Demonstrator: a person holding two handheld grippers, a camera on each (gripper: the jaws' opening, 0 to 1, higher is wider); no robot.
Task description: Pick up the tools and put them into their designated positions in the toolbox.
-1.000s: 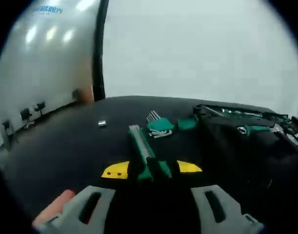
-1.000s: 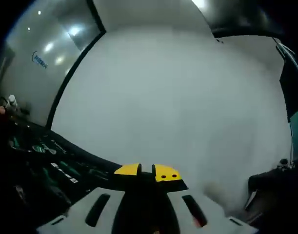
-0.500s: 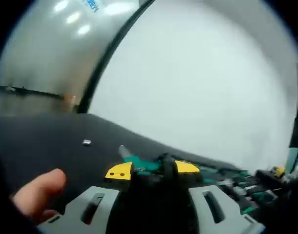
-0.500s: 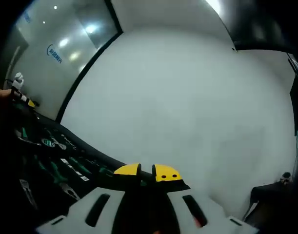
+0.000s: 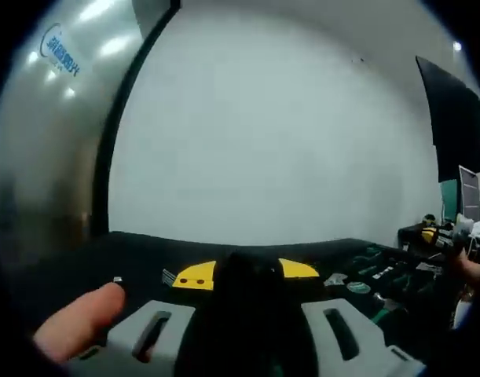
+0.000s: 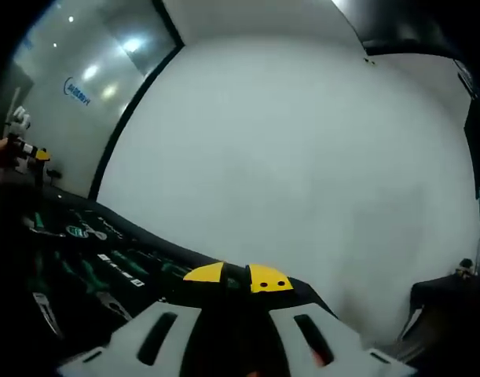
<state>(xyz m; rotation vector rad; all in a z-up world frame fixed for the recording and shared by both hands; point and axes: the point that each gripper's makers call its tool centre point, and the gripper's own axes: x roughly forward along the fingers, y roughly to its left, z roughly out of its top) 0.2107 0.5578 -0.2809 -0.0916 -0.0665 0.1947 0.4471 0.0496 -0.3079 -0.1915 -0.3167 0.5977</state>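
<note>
Lying open at the black table's right edge, the toolbox is showing green-handled tools in dark moulded slots. Left gripper is gripping something dark, identity unclear. Right gripper is looking clenched, yellow tips nearly touching. A small metal piece is sitting near a fingertip.

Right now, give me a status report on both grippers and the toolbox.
Left gripper shut on a dark tool, details unclear. Right gripper shut, load unclear. Toolbox open, tools seated in slots. Small metal piece loose on the table.
</note>
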